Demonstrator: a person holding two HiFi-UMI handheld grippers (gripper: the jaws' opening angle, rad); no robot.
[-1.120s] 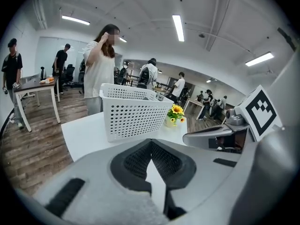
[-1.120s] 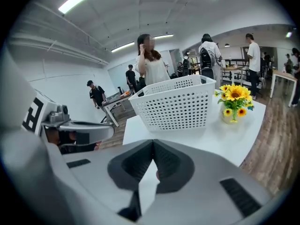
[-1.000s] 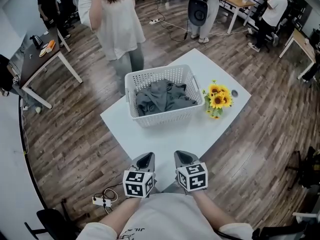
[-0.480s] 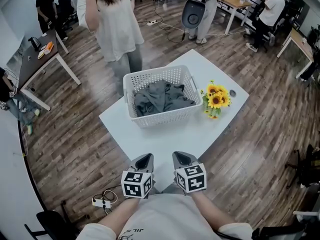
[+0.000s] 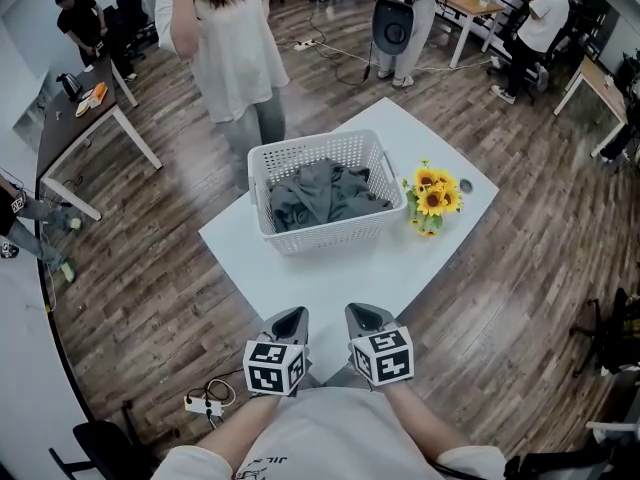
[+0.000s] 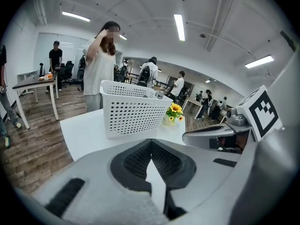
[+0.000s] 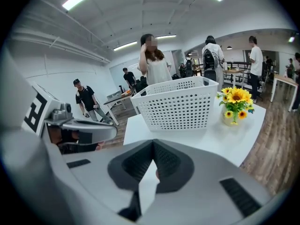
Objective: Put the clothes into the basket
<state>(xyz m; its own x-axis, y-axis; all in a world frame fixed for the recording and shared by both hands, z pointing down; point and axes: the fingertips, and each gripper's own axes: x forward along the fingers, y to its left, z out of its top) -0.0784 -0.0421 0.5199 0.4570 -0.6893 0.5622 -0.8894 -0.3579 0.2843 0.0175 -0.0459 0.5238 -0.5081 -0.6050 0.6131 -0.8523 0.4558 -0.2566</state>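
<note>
Two grippers are being held side by side at the near edge of the white tabletop point(image 5: 330, 278), the left gripper point(image 5: 291, 318) just beside the right gripper point(image 5: 365, 316), both being pointed toward the far side. The fingers point(image 6: 133, 161) of the left gripper are being pressed fully together, tip against tip, with nothing being gripped between them. The right gripper's fingers point(image 7: 171, 162) are likewise being held closed and empty.

The grey clothes point(image 5: 320, 196) are being contained as a crumpled bundle inside the white perforated basket point(image 5: 262, 168). It is being carried on the far half of the tabletop, well apart from both grippers. A bunch of sunflowers point(image 5: 432, 200) is being displayed just to the right of the basket, and a small round object point(image 5: 468, 186) is being seen near them, further right.

Beyond the far left corner of the tabletop, the wooden floor point(image 5: 150, 268) is being stood on by a person in a pale top point(image 5: 235, 58), one arm being raised to the head. A white power strip point(image 5: 203, 403) is being seen on the floor, near and to the left of the left gripper.
</note>
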